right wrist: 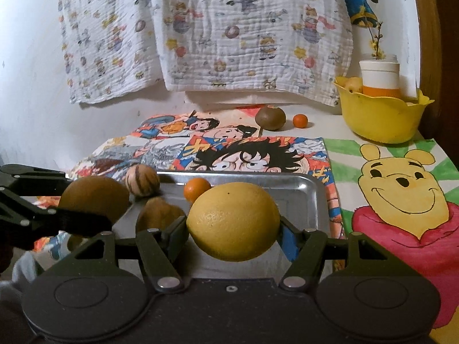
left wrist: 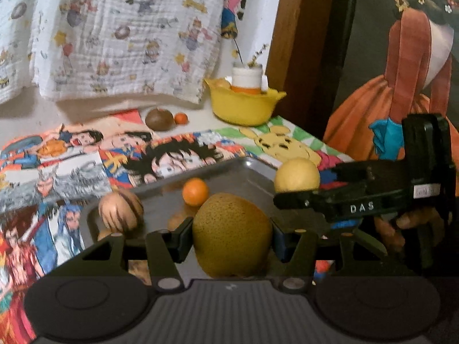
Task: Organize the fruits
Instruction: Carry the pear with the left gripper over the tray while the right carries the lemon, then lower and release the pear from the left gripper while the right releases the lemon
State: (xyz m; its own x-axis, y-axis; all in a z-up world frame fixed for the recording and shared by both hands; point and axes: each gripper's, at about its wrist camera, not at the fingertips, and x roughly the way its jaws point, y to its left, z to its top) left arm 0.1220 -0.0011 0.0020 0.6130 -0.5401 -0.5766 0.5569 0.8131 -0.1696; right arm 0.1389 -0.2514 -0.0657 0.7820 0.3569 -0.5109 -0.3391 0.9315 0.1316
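Fruits are partly gathered on the shiny rectangular metal tray [right wrist: 309, 189], which lies on cartoon-printed mats; the right gripper [right wrist: 233, 233] clamps a big smooth yellow lemon-like fruit [right wrist: 233, 221] above it, and the left gripper [left wrist: 231, 243] clamps a speckled yellow-brown round pear [left wrist: 231, 233] likewise; a striped tan round fruit [left wrist: 120, 212] and a small orange tangerine [left wrist: 195, 192] already sit in the tray; left out near the yellow plastic bowl [right wrist: 381, 120] are a brown round fruit [right wrist: 270, 118] and a tiny orange one [right wrist: 300, 120].

Both wrist views look forward and downward, close over one shared metal tray [left wrist: 252, 169] [right wrist: 309, 197]
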